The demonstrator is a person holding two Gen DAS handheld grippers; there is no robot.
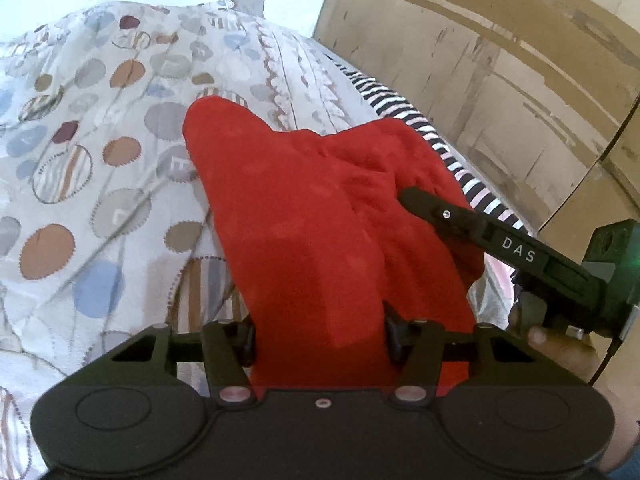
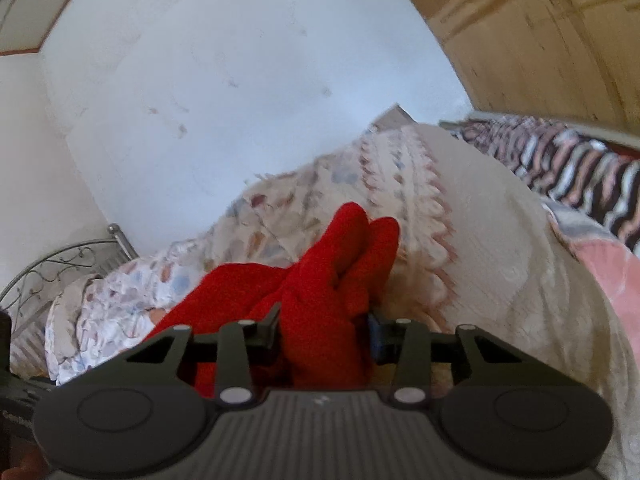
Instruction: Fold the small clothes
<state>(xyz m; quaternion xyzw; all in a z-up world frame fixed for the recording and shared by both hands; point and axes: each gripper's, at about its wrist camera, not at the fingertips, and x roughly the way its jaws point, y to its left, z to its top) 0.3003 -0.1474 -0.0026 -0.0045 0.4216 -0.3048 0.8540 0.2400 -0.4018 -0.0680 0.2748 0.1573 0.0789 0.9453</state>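
A small red garment (image 1: 304, 216) lies on a patterned bedspread (image 1: 100, 128). It fills the space between the jaws of my left gripper (image 1: 320, 336), so the fingertips are hidden and the grip cannot be judged. My right gripper (image 1: 416, 200) reaches in from the right, its black finger lying on the garment's bunched right part. In the right wrist view the red garment (image 2: 320, 288) is bunched between the jaws of my right gripper (image 2: 324, 340), which looks shut on it.
A striped cloth (image 1: 404, 120) lies along the bed's right edge beside a wooden wardrobe (image 1: 500, 60). A white wall (image 2: 240, 80) and a metal bed frame (image 2: 60, 268) stand behind. A pink cloth (image 2: 608, 280) lies at the right.
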